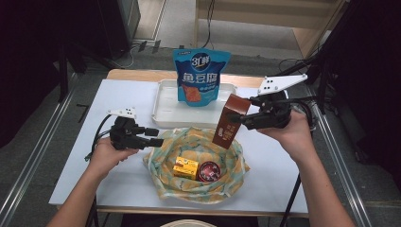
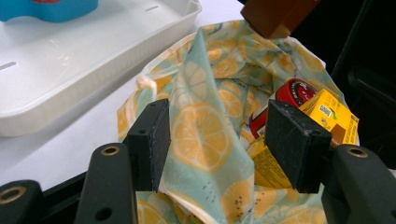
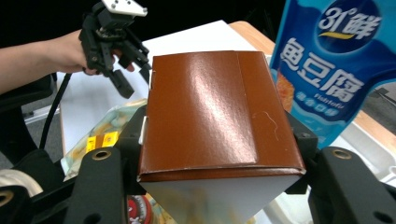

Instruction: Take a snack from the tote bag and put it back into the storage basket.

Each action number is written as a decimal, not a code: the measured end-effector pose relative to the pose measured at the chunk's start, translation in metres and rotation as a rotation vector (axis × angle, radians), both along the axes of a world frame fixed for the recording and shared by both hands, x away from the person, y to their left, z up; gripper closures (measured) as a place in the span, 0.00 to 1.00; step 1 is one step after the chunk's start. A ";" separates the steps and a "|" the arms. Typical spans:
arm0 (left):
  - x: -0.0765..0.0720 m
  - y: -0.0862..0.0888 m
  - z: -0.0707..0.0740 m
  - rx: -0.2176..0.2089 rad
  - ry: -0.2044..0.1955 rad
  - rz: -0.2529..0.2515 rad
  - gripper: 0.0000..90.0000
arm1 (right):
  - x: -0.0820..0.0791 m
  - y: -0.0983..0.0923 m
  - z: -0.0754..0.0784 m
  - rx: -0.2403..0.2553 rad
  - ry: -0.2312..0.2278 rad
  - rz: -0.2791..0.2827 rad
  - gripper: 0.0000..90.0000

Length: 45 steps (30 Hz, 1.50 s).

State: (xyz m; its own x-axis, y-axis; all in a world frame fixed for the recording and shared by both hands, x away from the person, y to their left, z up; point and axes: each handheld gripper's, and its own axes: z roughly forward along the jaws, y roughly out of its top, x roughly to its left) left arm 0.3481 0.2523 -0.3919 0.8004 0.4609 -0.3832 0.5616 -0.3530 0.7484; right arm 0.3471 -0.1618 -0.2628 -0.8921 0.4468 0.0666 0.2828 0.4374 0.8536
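White table (image 1: 118, 94), glossy brown carton (image 1: 229, 122), perhaps tilted

Brown carton (image 1: 231, 121), tilted, above lemon-print bag (image 1: 198, 142)

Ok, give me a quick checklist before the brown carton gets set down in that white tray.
1. Right gripper clamped on brown carton: ok.
2. Carton lifted out of lemon-print bag: ok.
3. Bare spot in white tray beside blue pouch: ok.
4. Left gripper pinching the bag's rim: not ok, pads stand apart around the fold.
5. Yellow box and red tin left in bag: ok.
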 end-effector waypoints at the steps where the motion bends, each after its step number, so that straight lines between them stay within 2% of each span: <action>1: 0.000 0.000 0.000 0.000 -0.001 0.000 0.46 | 0.002 -0.001 0.002 0.000 0.000 -0.002 0.48; 7: 0.000 -0.001 -0.001 0.004 0.004 0.000 0.46 | 0.016 -0.004 0.005 -0.004 -0.013 -0.033 0.48; 11: 0.000 -0.001 -0.002 0.001 0.000 -0.001 0.46 | 0.028 -0.004 0.001 0.004 -0.006 -0.052 0.48; 15: 0.001 0.000 -0.002 -0.009 0.006 -0.006 0.46 | 0.041 -0.001 -0.005 -0.013 -0.004 -0.069 0.48; 26: 0.001 0.003 -0.003 -0.015 0.007 0.001 0.46 | 0.076 0.022 -0.022 -0.039 0.015 -0.101 0.48; 39: -0.003 0.009 -0.004 -0.019 0.010 0.017 0.46 | 0.098 0.043 -0.028 -0.032 0.005 -0.105 0.48; 45: -0.003 0.010 -0.005 -0.007 0.009 0.023 0.47 | 0.112 0.055 -0.034 -0.025 0.005 -0.111 0.48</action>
